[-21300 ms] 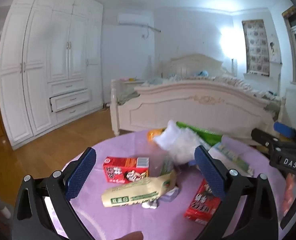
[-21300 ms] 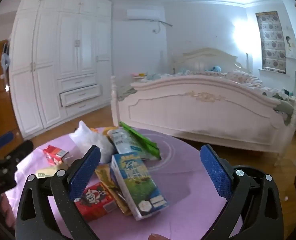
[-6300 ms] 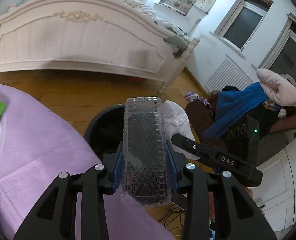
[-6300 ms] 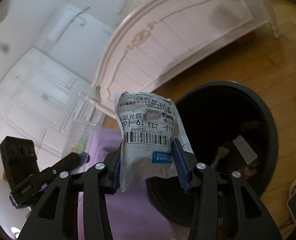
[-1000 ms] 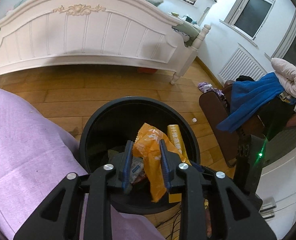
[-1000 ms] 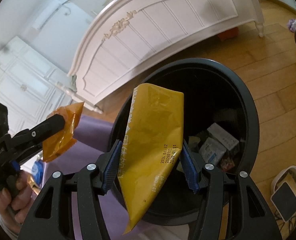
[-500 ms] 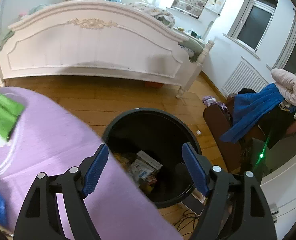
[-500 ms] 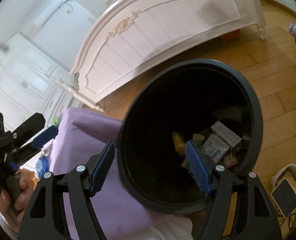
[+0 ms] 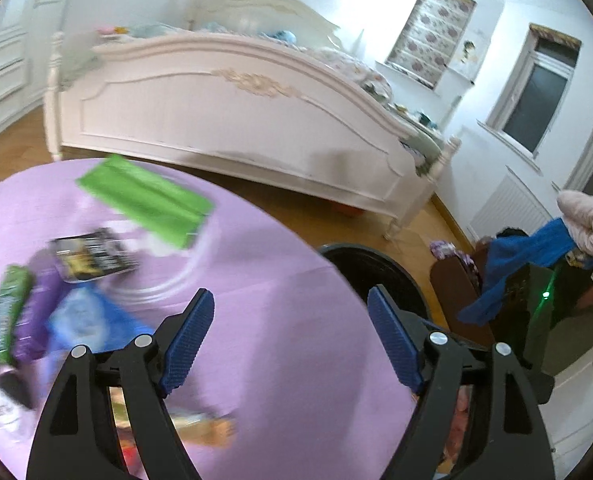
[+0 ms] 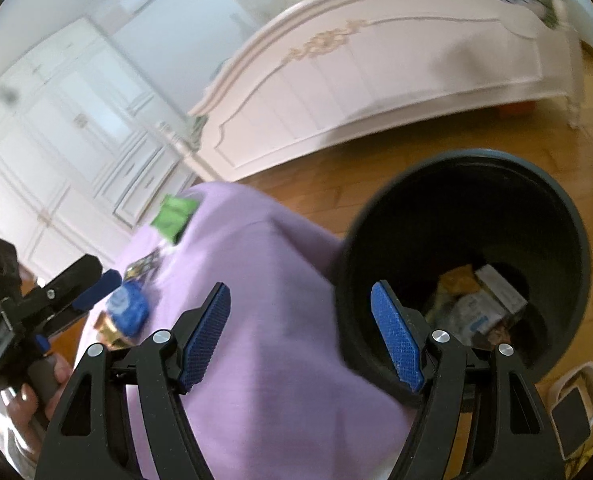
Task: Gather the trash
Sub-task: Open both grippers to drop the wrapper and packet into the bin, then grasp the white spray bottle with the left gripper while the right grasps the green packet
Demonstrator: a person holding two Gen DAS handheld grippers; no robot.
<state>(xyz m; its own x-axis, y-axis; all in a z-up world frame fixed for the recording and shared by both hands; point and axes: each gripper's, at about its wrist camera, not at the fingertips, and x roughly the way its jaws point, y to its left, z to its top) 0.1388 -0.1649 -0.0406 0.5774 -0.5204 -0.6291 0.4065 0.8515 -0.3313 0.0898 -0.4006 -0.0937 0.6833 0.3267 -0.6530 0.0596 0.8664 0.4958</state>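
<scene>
Both the left gripper (image 9: 288, 332) and right gripper (image 10: 301, 330) gape empty over the purple table (image 9: 280, 280); black bin (image 10: 568, 264) beside it.

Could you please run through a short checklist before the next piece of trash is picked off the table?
1. Left gripper empty, fingers apart after just opening: ok.
2. Right gripper empty, fingers apart after just opening: ok.
3. Black bin upright beside the table, trash inside, room left: ok.
4. Trash left on the purple tablecloth, such as the green packet: ok.
5. Blue wrapper identity: cannot tell, blurred.
</scene>
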